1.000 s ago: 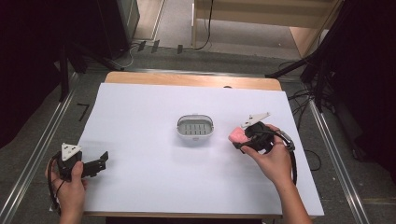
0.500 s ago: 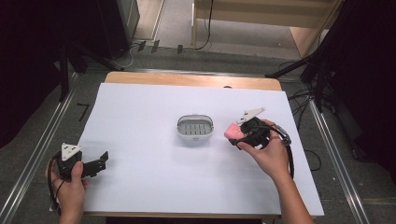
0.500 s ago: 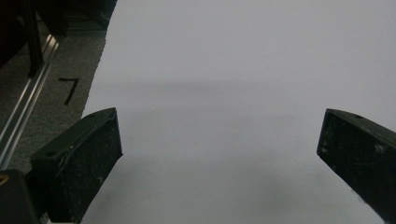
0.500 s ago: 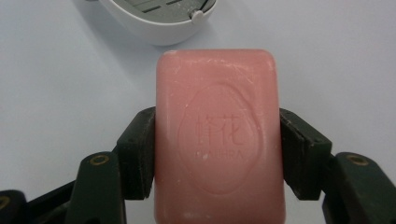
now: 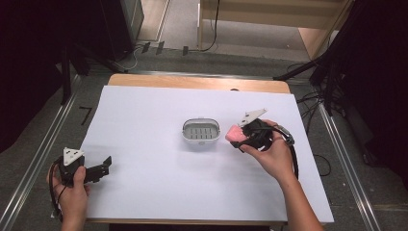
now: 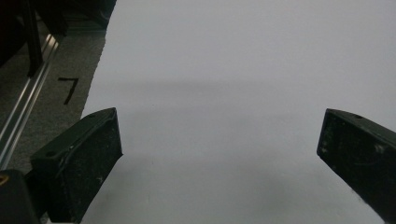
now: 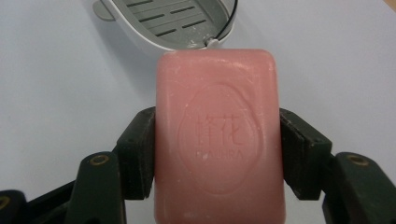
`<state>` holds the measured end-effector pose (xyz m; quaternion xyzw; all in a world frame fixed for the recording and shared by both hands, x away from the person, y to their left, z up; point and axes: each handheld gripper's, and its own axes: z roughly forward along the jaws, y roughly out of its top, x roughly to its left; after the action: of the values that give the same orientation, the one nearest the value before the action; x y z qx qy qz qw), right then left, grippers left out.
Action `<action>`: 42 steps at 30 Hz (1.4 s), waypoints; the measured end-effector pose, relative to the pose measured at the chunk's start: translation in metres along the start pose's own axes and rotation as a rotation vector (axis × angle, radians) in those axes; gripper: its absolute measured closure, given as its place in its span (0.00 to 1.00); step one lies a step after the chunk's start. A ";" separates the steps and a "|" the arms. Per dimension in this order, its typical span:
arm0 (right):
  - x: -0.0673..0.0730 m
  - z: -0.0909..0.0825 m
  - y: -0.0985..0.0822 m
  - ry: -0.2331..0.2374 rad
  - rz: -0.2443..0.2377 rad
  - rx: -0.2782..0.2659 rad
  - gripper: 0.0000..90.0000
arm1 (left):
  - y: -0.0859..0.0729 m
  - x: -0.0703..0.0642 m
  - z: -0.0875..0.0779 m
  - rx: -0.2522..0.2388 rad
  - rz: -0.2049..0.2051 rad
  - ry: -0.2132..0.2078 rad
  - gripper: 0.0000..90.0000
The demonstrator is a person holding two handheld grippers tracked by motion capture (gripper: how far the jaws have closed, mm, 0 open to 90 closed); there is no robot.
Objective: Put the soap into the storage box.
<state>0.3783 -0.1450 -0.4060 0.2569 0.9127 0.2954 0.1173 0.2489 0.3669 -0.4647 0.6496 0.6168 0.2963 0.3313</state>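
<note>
A pink bar of soap (image 7: 219, 140) with a stamped oval mark is clamped between the two black jaws of my right gripper (image 7: 217, 154). In the high view that right gripper (image 5: 240, 137) holds the soap (image 5: 234, 133) just right of a grey slotted soap dish (image 5: 201, 132) at the table's middle. The dish (image 7: 168, 21) lies straight ahead of the soap in the right gripper view. My left gripper (image 5: 103, 166) rests near the front left edge, jaws wide apart over bare white surface (image 6: 219, 140), nothing between them.
The white table top (image 5: 159, 110) has a wooden strip along its far edge. Metal rails (image 5: 43, 149) run along both sides, and a "7" mark (image 6: 69, 88) sits on the floor at the left. Cables lie on the floor to the right.
My right gripper with the soap has edged left, closer to the soap dish. The left gripper has stayed put.
</note>
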 end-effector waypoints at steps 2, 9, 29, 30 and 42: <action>0.001 0.001 0.003 0.002 -0.004 0.000 0.43 | 0.000 0.000 0.000 0.000 0.001 0.000 0.00; 0.003 0.004 0.014 0.011 -0.041 -0.008 0.43 | 0.000 0.000 0.000 -0.001 0.001 -0.002 0.00; 0.010 0.015 0.045 0.052 -0.130 -0.038 0.43 | 0.000 0.001 0.000 0.002 -0.004 -0.004 0.00; 0.010 0.016 0.047 0.056 -0.138 -0.041 0.43 | 0.000 0.001 0.000 0.003 -0.006 -0.004 0.00; 0.013 0.027 0.064 0.090 -0.211 -0.046 0.43 | 0.000 0.001 0.000 0.004 -0.009 -0.008 0.00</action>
<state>0.4032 -0.0808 -0.3893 0.1433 0.9319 0.3137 0.1126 0.2493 0.3681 -0.4646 0.6487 0.6188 0.2913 0.3337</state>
